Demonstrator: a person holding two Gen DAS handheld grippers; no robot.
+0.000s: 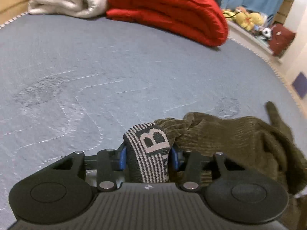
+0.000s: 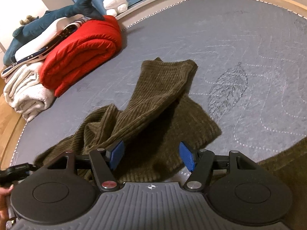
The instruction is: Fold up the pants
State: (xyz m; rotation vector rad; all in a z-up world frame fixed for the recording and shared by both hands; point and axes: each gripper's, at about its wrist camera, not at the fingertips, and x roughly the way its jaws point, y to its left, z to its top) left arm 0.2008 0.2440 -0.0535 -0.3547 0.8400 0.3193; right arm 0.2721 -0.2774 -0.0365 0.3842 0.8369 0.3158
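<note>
The left gripper (image 1: 148, 154) has its jaws clamped on the striped knit waistband (image 1: 149, 153) of the olive corduroy pants (image 2: 153, 105) — rumpled on the quilted grey mattress (image 2: 239, 48) — while the right gripper (image 2: 151, 157) hovers over them, jaws apart.

Indoor light was soft and moderately dim, with no glare. Both fisheye views bent the grey quilted bed (image 1: 96, 67) strongly at the edges. The olive corduroy pants (image 2: 157, 88) cast a dark shadow beneath a lifted leg; far corners were blurred.
</note>
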